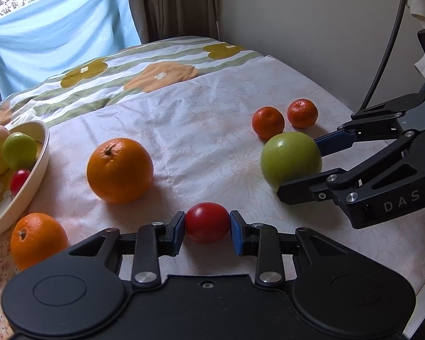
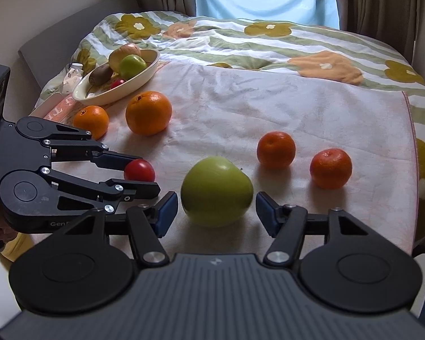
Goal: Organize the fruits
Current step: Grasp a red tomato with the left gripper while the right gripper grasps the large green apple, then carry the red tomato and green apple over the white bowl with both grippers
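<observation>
Bedspread: left claw pinches tomato; right claw spread around green apple.

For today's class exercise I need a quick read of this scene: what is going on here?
A person is sorting fruit on a cloth-covered bed with two handheld grippers. The left gripper is closed on a small red tomato. The right gripper is open around a green apple, not yet gripping it. Two oranges and two mandarins lie loose, and a bowl already holds some fruit.

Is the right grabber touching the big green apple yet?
Apart. The right wrist view shows cloth between the green apple and both fingers of the right gripper.
</observation>
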A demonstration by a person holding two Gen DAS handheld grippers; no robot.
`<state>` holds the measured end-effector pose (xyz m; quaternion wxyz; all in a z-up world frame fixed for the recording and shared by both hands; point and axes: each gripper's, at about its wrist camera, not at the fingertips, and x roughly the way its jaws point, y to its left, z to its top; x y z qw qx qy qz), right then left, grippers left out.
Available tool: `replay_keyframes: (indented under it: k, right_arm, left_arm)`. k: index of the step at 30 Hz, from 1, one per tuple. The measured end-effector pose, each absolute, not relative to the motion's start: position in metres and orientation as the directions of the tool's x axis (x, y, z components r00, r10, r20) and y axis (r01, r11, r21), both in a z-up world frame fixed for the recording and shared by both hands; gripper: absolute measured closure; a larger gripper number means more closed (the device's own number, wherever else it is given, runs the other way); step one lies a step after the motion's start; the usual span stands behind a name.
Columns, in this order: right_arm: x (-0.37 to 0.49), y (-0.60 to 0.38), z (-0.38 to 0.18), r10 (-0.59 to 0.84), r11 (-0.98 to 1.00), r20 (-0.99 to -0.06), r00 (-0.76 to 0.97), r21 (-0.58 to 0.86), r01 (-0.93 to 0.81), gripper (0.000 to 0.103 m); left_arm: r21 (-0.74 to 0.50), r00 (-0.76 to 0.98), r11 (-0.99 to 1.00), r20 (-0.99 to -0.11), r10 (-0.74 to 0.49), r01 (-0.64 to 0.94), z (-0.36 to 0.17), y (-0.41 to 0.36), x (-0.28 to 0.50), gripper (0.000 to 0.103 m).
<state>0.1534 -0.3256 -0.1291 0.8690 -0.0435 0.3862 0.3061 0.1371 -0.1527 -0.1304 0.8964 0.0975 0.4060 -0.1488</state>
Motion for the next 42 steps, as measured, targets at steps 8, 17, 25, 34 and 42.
replay_keyframes:
  k: [8, 17, 25, 34, 42]
  right_arm:
    - [0.159, -0.321, -0.133, 0.497, 0.809, -0.702, 0.511, 0.161, -0.565, 0.028]
    - [0.153, -0.318, -0.12, 0.511, 0.804, -0.678, 0.528, 0.16, -0.573, 0.031]
    - [0.143, -0.306, -0.087, 0.534, 0.79, -0.651, 0.54, 0.156, -0.594, 0.031]
    - [0.129, -0.275, -0.038, 0.552, 0.775, -0.626, 0.552, 0.139, -0.617, 0.031]
    - [0.129, -0.227, -0.015, 0.567, 0.766, -0.616, 0.547, 0.15, -0.625, 0.031]
  left_arm:
    - [0.057, 0.634, 0.94, -0.752, -0.181, 0.336, -0.129, -0.151, 0.133, 0.066]
    - [0.049, 0.665, 0.954, -0.728, -0.169, 0.296, -0.11, -0.145, 0.121, 0.066]
    - [0.04, 0.71, 0.971, -0.689, -0.145, 0.237, -0.076, -0.136, 0.107, 0.066]
    - [0.032, 0.749, 0.989, -0.656, -0.088, 0.145, -0.031, -0.104, 0.09, 0.066]
    - [0.02, 0.762, 0.998, -0.647, -0.037, 0.066, -0.009, -0.051, 0.091, 0.066]
